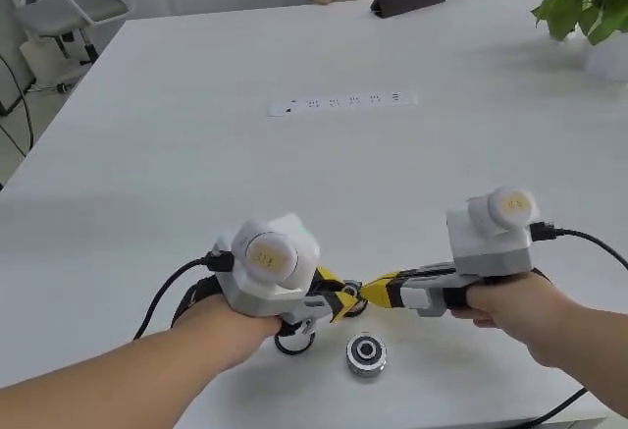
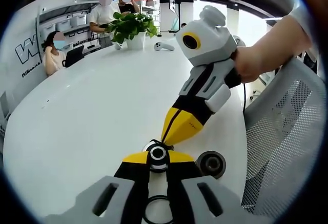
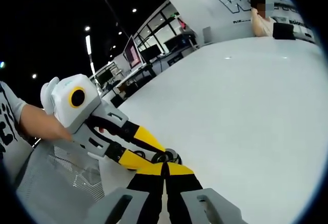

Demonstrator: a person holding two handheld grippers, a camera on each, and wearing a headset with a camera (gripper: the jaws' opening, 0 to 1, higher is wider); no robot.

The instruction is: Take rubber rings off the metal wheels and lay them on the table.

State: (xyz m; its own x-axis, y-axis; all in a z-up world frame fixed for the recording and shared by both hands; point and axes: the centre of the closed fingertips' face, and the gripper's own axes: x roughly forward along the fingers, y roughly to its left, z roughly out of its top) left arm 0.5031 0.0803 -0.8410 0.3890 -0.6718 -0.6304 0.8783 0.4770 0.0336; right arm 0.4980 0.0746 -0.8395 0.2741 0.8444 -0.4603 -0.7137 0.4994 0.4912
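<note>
Gripping a small round silver metal wheel (image 2: 157,152) tight in the left claw (image 2: 156,158), just above the white tabletop (image 1: 294,174), likely to stop it turning. Poking at its edge with the right claw (image 2: 168,138), tips closed together, maybe to peel the rubber off; cannot tell if any is caught. Down on the tabletop, already off and lying flat: one thin black rubber ring (image 1: 292,344). Beside it, a second silver metal wheel (image 1: 366,352), likely waiting its turn
</note>
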